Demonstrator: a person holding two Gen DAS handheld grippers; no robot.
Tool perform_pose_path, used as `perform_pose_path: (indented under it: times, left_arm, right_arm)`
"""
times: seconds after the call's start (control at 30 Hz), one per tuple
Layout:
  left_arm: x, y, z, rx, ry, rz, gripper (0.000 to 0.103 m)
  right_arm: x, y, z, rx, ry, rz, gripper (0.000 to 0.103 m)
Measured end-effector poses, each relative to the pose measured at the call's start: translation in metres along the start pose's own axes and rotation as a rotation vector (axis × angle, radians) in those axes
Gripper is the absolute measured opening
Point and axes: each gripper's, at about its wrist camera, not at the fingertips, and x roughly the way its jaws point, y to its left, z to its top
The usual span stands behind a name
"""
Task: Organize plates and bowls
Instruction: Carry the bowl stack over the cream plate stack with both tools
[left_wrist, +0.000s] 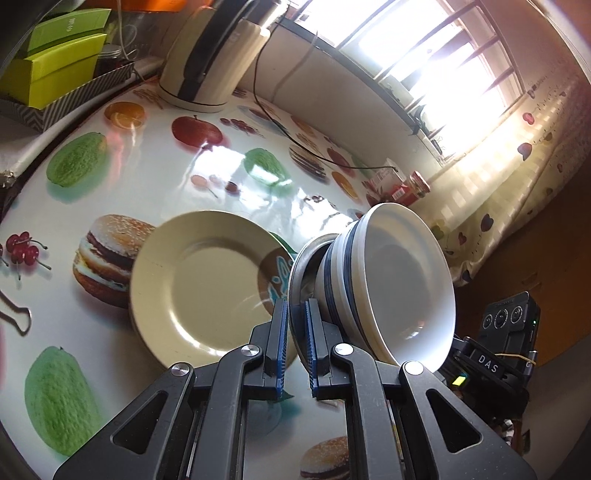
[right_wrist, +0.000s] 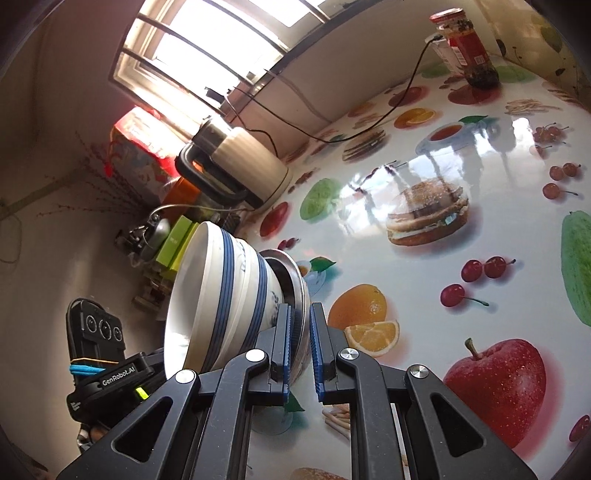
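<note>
A metal plate (left_wrist: 301, 280) carrying stacked bowls (left_wrist: 388, 284) is clamped at opposite rims by the left tool (left_wrist: 295, 332) and right tool (right_wrist: 301, 343), apparently to be lowered level onto the cream plate (left_wrist: 203, 288) on the tabletop (left_wrist: 166, 166).

A glossy white tablecloth printed with fruit and burgers (left_wrist: 155, 173) covers the table and mirrors the window's glare. The barred window (left_wrist: 436, 62) above it lets in strong daylight over a plain pale wall (right_wrist: 325, 77). A cream electric kettle with a black handle (left_wrist: 210, 62) stands near the wall, with its black cord (right_wrist: 391, 107) trailing across the cloth. Lime-green cardboard boxes (left_wrist: 59, 66) sit at one side.
</note>
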Motion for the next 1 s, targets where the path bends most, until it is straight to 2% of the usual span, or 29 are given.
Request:
perform_pose_path:
  times: [0.4, 1.0]
  left_arm:
    - [-0.009, 0.033, 0.012, -0.042, -0.023, 0.047, 0.009]
    - [-0.011, 0.062, 0.016, -0.090, -0.022, 0.084, 0.009]
  right_arm:
    - [0.043, 0.019, 0.006, -0.033, 0.066, 0.021, 0.012]
    - [0.084, 0.028, 0.009, -0.048, 0.135, 0.023, 0.012]
